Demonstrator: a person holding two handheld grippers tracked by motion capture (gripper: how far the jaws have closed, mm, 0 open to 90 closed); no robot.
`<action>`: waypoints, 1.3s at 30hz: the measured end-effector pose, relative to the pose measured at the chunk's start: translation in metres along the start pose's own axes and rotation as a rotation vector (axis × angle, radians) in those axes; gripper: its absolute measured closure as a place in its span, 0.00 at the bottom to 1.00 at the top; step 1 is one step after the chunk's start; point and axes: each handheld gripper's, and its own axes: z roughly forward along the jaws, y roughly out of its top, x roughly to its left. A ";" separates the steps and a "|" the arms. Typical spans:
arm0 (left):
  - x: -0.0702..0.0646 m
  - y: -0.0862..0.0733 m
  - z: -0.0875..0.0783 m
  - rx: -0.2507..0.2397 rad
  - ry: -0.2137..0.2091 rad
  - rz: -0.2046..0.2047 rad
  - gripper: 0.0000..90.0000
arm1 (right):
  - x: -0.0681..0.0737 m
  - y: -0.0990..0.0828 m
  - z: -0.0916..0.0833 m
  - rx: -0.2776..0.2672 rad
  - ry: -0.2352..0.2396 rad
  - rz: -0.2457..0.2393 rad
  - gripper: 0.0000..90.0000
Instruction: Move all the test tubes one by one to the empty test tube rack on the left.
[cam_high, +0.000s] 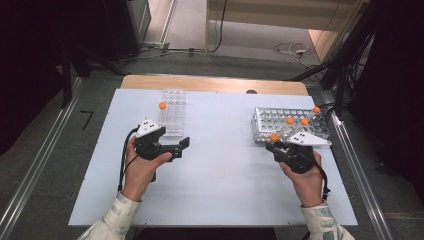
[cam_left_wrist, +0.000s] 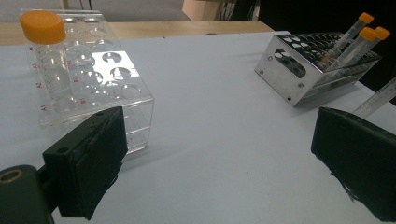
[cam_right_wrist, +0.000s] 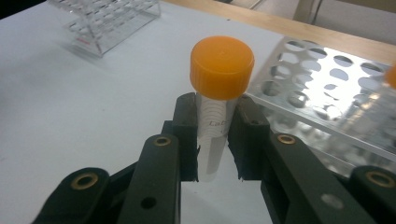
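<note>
Right gripper view: my right gripper (cam_right_wrist: 218, 135) has its jaws clamped on a clear centrifuge tube (cam_right_wrist: 215, 126) with an orange screw cap (cam_right_wrist: 222, 66), gripping just below the cap, the tube upright. The steel tube rack (cam_right_wrist: 327, 93) lies just beyond and to the side of the held tube. In the high view, I see the tube just off the steel rack's near left corner, clear of its holes, while three more orange-capped tubes (cam_high: 303, 121) lean in that rack.

I judge the step in hand to be the carry: one tube lifted out of the steel rack and on its way to the clear acrylic rack (cam_high: 173, 112), well apart from the steel rack across the white table (cam_high: 225, 185), where one capped tube (cam_high: 162, 106) already stands.

My left gripper (cam_high: 181, 146) rests with jaws wide apart and holding nothing, near the acrylic rack's front edge.

Next, I reckon, calls for keeping the tube upright and lining it over a free hole.
</note>
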 end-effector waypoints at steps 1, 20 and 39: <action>-0.001 0.000 0.000 0.002 -0.003 0.002 0.04 | 0.004 0.001 0.003 0.007 0.005 -0.008 0.80; -0.007 0.003 -0.004 -0.011 -0.023 0.016 0.06 | 0.063 0.026 0.056 0.028 0.129 -0.090 0.80; -0.022 0.008 -0.011 -0.037 -0.067 0.069 0.14 | 0.128 0.049 0.097 0.037 0.251 -0.168 0.80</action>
